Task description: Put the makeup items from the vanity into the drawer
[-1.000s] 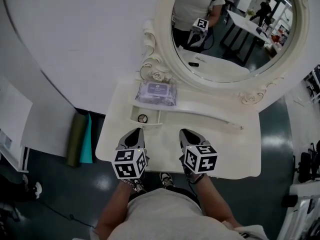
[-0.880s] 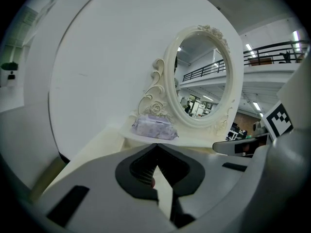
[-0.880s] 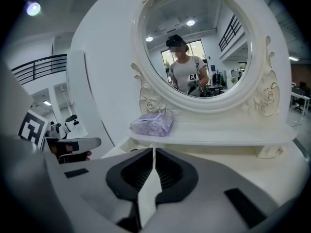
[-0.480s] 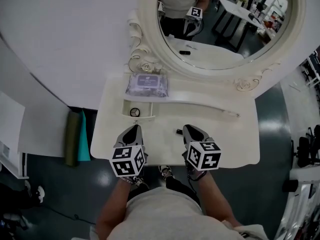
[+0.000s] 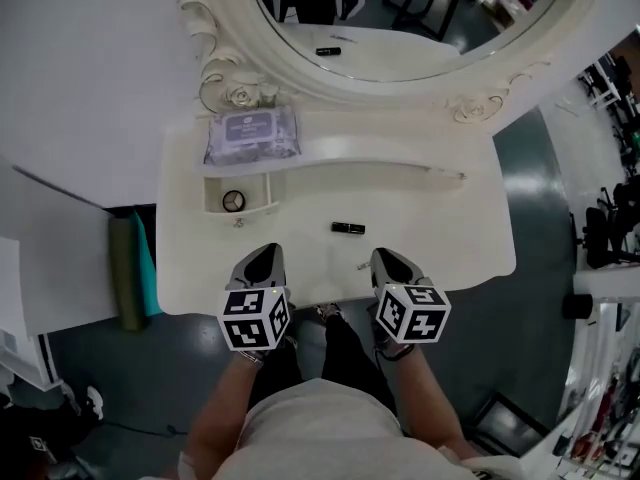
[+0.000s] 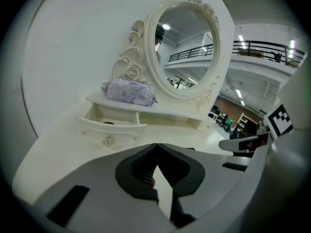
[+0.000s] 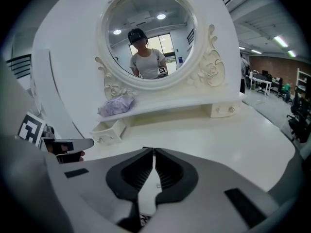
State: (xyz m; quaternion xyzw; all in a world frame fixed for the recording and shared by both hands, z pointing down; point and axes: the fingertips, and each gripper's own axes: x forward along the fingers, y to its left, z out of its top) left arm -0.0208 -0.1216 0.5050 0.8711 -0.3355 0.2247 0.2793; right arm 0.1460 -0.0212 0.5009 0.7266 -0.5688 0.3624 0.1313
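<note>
A purple pack (image 5: 252, 135) sits on the shelf (image 5: 380, 153) under the mirror (image 5: 420, 38), with the little drawer (image 5: 262, 194) open just below it. My left gripper (image 5: 262, 253) and right gripper (image 5: 389, 256) are both pressed together, holding nothing. The black makeup tube (image 5: 348, 228) lies on the vanity (image 5: 440, 238) just ahead, between them.

The vanity (image 5: 440, 230) is cream-white, the wipes pack (image 5: 252, 134) lilac, the makeup stick (image 5: 348, 228) black.

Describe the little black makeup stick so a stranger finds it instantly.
Find the white vanity under the oval mirror. On its tabletop, right of the open drawer, lies a short black stick. It is the only dark thing there; the purple pack sits on the shelf.
</note>
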